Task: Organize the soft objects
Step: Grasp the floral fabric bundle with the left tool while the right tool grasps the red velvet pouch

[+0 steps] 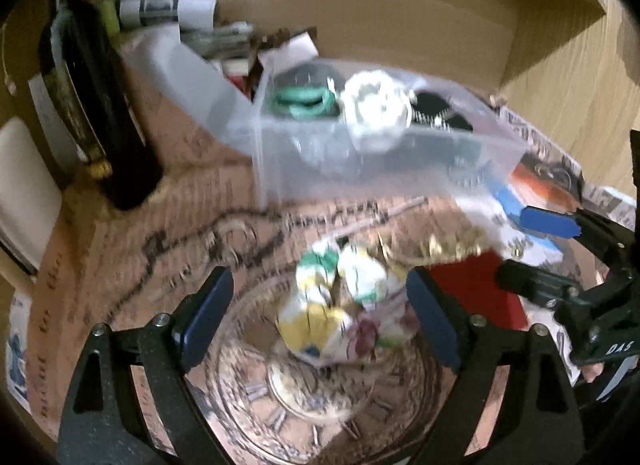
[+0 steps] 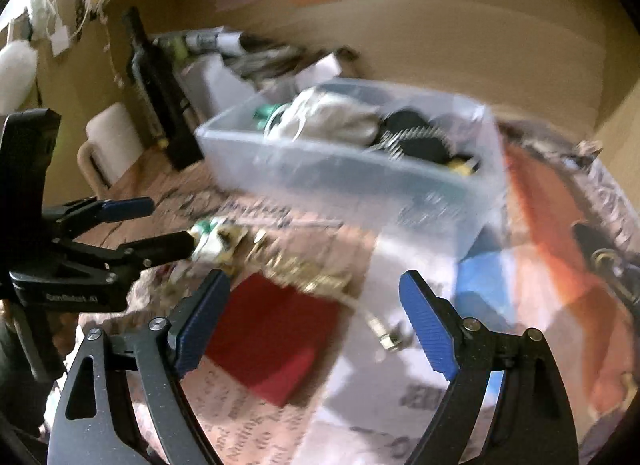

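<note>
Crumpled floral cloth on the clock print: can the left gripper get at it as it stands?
Probably yes. The left gripper is open and the floral cloth already lies between its fingers, nothing above or in front. The right gripper is off to the side, clear of it.

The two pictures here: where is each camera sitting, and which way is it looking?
Left wrist: rides the left gripper, looking along its open fingers at a crumpled floral cloth; the right gripper shows at right.
Right wrist: rides the right gripper, over a red pad; the left gripper shows at left.
Shared: the clear bin and dark bottle.
</note>
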`<state>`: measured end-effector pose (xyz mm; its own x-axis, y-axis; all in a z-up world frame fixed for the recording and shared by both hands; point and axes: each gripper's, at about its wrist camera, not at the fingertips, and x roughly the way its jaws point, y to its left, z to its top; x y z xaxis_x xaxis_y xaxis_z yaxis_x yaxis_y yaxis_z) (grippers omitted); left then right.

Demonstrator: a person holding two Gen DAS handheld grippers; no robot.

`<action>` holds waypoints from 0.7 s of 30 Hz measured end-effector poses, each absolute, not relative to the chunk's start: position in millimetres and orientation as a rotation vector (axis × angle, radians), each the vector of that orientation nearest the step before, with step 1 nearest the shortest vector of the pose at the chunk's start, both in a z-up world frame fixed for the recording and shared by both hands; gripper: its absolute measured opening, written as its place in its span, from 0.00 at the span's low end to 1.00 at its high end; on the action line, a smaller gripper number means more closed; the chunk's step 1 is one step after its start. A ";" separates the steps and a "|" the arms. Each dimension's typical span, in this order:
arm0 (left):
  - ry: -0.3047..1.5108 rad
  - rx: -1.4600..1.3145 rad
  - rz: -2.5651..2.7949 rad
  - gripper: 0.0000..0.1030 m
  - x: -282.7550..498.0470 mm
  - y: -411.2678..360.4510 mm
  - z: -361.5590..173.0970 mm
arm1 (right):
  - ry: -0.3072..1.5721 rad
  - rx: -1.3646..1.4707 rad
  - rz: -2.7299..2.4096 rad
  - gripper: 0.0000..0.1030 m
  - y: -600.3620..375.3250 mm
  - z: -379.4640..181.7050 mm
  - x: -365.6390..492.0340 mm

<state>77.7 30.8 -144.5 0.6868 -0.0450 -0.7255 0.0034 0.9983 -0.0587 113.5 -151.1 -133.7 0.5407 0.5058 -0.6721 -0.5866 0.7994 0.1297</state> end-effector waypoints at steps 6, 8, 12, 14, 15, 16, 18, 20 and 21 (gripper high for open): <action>0.851 -0.060 -0.050 0.80 75.6 22.2 -164.8 | 0.803 -0.152 0.640 0.74 -134.9 -146.5 116.3; 0.855 -0.061 -0.053 0.74 77.3 21.7 -167.9 | 0.831 -0.164 0.634 0.64 -131.4 -153.2 121.0; 0.836 -0.072 -0.059 0.53 75.3 21.5 -168.6 | 0.801 -0.209 0.635 0.48 -126.6 -157.5 117.8; 0.832 -0.079 -0.066 0.43 74.3 22.1 -168.2 | 0.781 -0.232 0.635 0.37 -124.9 -157.2 114.7; 0.831 -0.081 -0.069 0.37 74.3 23.0 -167.7 | 0.777 -0.235 0.638 0.35 -124.8 -157.2 114.0; 0.830 -0.083 -0.074 0.34 74.0 23.3 -167.5 | 0.774 -0.234 0.641 0.26 -125.2 -156.8 114.0; 0.829 -0.087 -0.077 0.26 74.3 24.9 -166.8 | 0.775 -0.222 0.654 0.17 -127.0 -156.5 115.1; 0.826 -0.084 -0.077 0.22 73.5 24.8 -165.4 | 0.775 -0.207 0.666 0.14 -128.0 -156.6 115.5; 0.821 -0.083 -0.077 0.21 71.9 24.5 -164.0 | 0.773 -0.204 0.669 0.13 -127.3 -156.3 115.0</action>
<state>71.9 24.5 -164.0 0.6787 -0.1005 -0.7275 0.0364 0.9940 -0.1033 115.0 -127.3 -156.3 0.5230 0.4826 -0.7026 -0.6264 0.7766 0.0671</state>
